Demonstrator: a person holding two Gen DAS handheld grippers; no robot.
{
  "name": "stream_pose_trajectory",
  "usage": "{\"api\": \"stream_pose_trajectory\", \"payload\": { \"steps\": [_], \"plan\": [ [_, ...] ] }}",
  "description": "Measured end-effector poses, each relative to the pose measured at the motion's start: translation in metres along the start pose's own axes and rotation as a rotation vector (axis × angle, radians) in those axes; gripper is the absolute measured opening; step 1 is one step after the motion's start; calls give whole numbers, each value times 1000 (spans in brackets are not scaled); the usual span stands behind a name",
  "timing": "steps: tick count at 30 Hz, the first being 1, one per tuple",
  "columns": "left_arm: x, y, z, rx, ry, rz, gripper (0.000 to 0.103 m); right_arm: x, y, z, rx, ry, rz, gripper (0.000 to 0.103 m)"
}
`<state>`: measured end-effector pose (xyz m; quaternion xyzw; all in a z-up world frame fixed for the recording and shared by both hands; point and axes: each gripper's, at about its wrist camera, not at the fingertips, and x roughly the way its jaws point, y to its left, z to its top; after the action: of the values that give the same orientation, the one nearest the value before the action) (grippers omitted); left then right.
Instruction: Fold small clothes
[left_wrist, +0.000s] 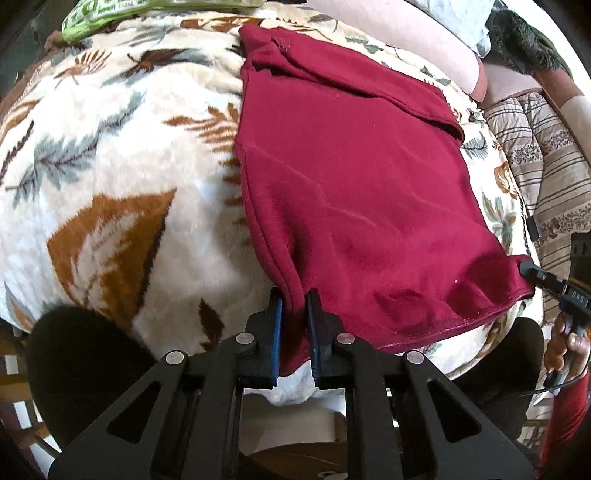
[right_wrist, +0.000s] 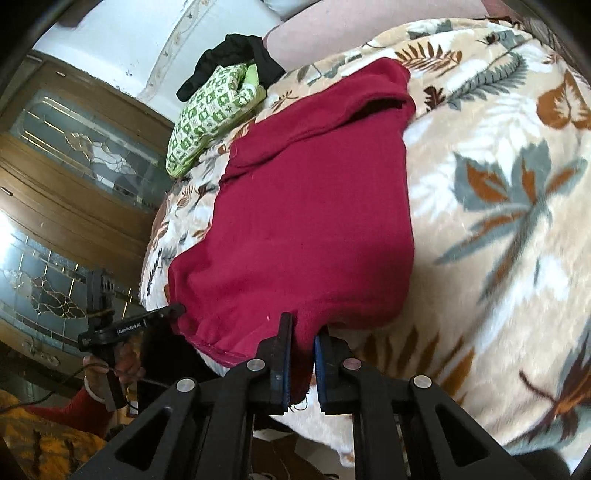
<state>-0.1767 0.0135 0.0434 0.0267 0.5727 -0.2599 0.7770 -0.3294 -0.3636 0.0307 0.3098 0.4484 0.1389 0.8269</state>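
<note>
Pretty clearly someone's bedroom at home: a bed covered with a plush leaf-print blanket (left_wrist: 110, 177), a striped quilt (left_wrist: 546, 173) bunched at one side, a green patterned pillow (right_wrist: 207, 118) with dark clothes (right_wrist: 229, 59) dumped on it, and a wooden wardrobe (right_wrist: 74, 206) with leaded stained-glass door panels alongside.

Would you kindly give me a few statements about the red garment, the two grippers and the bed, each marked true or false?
1. The left gripper is clamped on the near hem of the red garment. True.
2. The right gripper hangs open above the cloth. False: it is shut on the hem too.
3. The garment lies on a leaf-patterned blanket. True.
4. A green patterned cloth covers the red garment. False: it lies beyond it, near the far edge.
</note>
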Motion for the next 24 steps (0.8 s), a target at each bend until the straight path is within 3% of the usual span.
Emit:
{"api": "stream_pose_trajectory", "payload": {
  "steps": [24],
  "plan": [
    [-22, -5, 25, 13, -70, -20, 11, -25, -1, 16, -9, -89, 19, 9]
  ]
}}
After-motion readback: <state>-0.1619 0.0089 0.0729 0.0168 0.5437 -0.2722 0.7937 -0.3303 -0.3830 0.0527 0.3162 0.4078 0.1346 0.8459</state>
